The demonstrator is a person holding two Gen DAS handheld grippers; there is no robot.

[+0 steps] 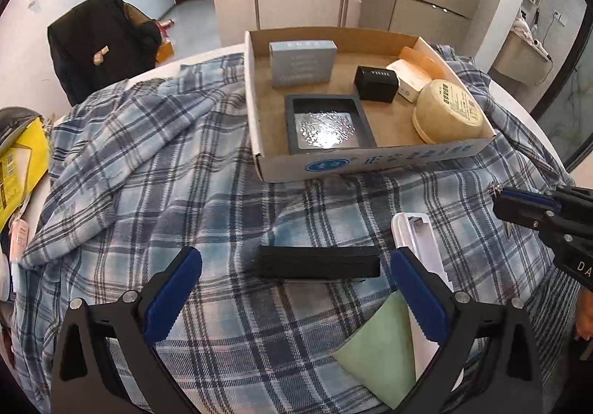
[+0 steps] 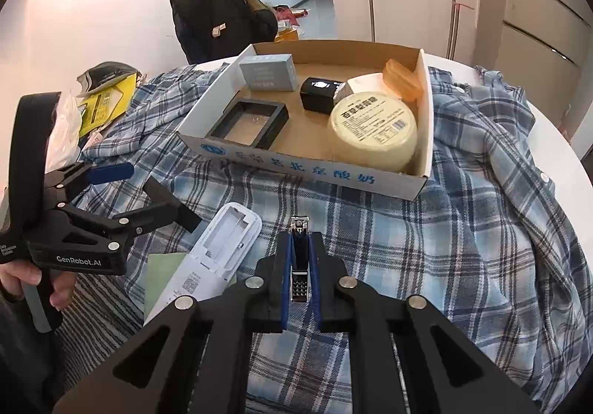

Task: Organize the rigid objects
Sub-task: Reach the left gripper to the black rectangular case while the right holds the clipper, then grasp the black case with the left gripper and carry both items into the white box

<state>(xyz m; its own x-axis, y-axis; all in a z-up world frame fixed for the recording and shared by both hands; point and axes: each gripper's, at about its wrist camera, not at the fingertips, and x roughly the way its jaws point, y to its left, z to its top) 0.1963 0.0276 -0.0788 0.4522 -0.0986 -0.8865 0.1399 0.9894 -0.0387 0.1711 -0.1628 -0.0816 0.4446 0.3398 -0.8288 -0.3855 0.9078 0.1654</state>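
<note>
Right gripper [image 2: 299, 258] had its fingers clamped on the nail clipper [image 2: 299, 262] at lower centre, best carried level into the cardboard box [image 2: 318, 169] above; left gripper [image 1: 292, 288], fingers apart, straddled the black bar [image 1: 318, 262], needing a square squeeze.

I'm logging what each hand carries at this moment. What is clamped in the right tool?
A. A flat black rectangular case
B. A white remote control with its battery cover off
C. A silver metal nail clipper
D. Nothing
C: the right wrist view shows the right tool shut on the silver metal nail clipper, its blue pads pressed to both sides, above the blue plaid cloth.
</note>
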